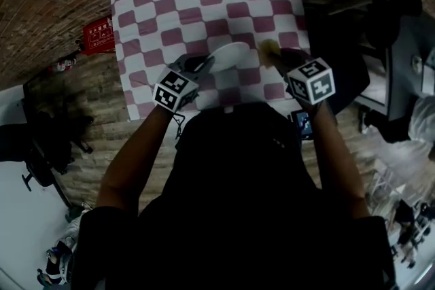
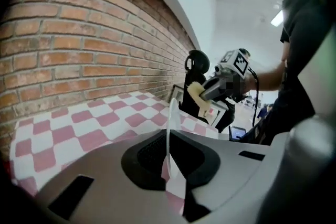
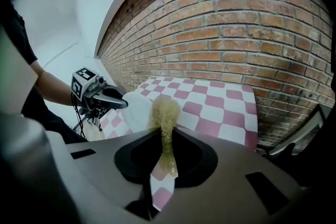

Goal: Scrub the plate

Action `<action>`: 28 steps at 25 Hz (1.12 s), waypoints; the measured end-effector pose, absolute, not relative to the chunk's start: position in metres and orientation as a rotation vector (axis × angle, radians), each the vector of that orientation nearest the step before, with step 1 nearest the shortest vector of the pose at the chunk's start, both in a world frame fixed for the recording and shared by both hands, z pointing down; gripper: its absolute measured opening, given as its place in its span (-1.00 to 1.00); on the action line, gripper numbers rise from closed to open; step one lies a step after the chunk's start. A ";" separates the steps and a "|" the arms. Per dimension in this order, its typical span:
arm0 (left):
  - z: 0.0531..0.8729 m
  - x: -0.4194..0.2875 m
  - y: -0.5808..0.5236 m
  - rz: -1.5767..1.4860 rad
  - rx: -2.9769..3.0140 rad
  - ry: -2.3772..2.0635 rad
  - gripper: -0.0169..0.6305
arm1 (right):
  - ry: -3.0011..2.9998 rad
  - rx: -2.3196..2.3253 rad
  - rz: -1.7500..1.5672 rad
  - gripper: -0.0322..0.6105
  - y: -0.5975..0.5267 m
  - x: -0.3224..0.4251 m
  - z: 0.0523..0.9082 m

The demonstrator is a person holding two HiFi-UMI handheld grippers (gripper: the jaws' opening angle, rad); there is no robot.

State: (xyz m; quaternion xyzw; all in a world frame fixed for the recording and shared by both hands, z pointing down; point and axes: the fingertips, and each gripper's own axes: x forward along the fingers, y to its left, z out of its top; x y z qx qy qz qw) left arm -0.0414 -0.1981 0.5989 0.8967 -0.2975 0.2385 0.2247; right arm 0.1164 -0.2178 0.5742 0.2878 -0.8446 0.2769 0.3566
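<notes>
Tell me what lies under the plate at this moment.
Only the checked cloth shows below the plate, which the left gripper holds by its rim. The patch of cloth directly beneath the plate is covered.

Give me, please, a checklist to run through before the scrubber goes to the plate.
1. Grip on plate by left gripper: ok, jaws shut on its rim.
2. Grip on scrubber by right gripper: ok, jaws shut on it.
3. Contact of scrubber with plate: not ok, the head view shows a gap between them.
4. Both held over the cloth: ok.
5. Where the plate is dirty: cannot tell, it looks plain white.
</notes>
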 end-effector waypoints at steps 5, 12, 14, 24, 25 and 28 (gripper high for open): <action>0.626 -0.032 -0.203 0.467 2.208 -0.817 -0.89 | -2.199 0.762 0.703 -0.75 -0.226 0.127 0.585; 0.661 -0.015 -0.208 0.327 1.972 -0.815 -0.89 | -2.232 0.781 0.714 -0.75 -0.242 0.141 0.590; 0.672 -0.013 -0.207 0.326 1.929 -0.822 -0.89 | -2.249 0.791 0.733 -0.75 -0.246 0.143 0.590; 0.713 -0.018 -0.216 0.271 1.760 -0.882 -0.89 | -2.246 0.765 0.843 -0.75 -0.258 0.157 0.603; 0.716 -0.020 -0.216 0.274 1.753 -0.889 -0.88 | -2.245 0.764 0.847 -0.75 -0.260 0.158 0.605; 0.723 -0.022 -0.217 0.286 1.737 -0.907 -0.87 | -2.245 0.757 0.851 -0.75 -0.264 0.160 0.607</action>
